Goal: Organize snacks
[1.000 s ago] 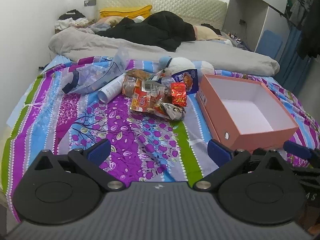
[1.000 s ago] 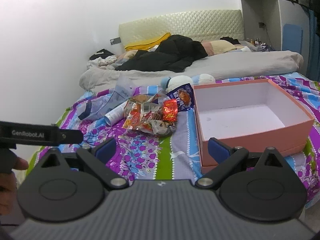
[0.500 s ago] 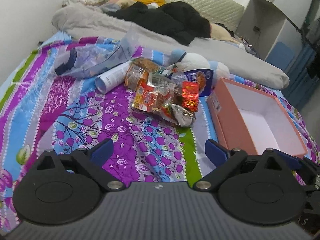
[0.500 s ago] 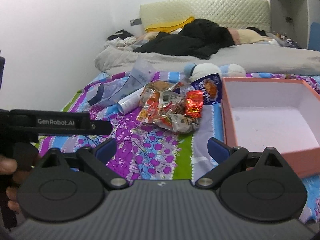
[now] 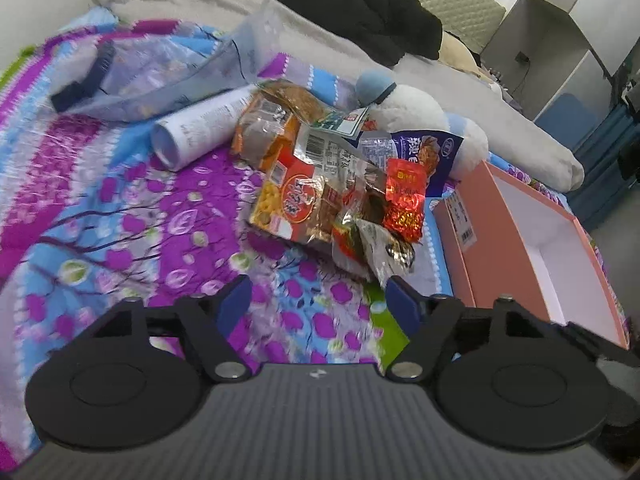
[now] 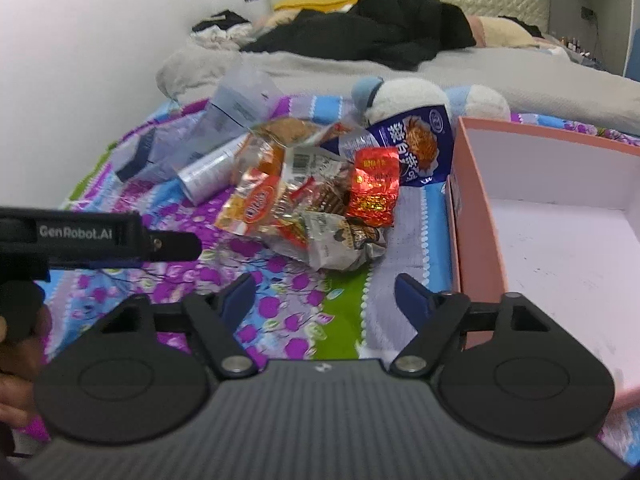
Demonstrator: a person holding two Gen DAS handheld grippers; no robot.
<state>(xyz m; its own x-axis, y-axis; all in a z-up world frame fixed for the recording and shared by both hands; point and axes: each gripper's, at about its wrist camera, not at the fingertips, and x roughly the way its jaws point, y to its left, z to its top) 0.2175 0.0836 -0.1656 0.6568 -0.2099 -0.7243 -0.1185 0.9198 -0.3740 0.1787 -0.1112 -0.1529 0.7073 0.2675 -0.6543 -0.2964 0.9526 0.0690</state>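
A pile of snack packets (image 5: 320, 184) lies on the patterned bedspread, with a red foil packet (image 5: 405, 194) and a blue bag (image 5: 428, 156) at its right. The pile also shows in the right wrist view (image 6: 316, 208), with the red packet (image 6: 374, 188) and blue bag (image 6: 416, 148). An empty pink box (image 5: 476, 256) stands right of the pile, also in the right wrist view (image 6: 472, 224). My left gripper (image 5: 318, 302) is open and empty, just short of the pile. My right gripper (image 6: 325, 295) is open and empty, near the pile's front edge.
A white tube (image 5: 200, 128), a clear plastic pouch (image 5: 160, 68) and a plush toy (image 5: 408, 108) lie around the pile. Grey bedding and black clothes (image 5: 360, 4) lie beyond. The left gripper's body (image 6: 92, 236) shows at the left of the right wrist view.
Both grippers have moved forward and lower toward the snack pile. Both stay open. Nothing on the bed has moved.
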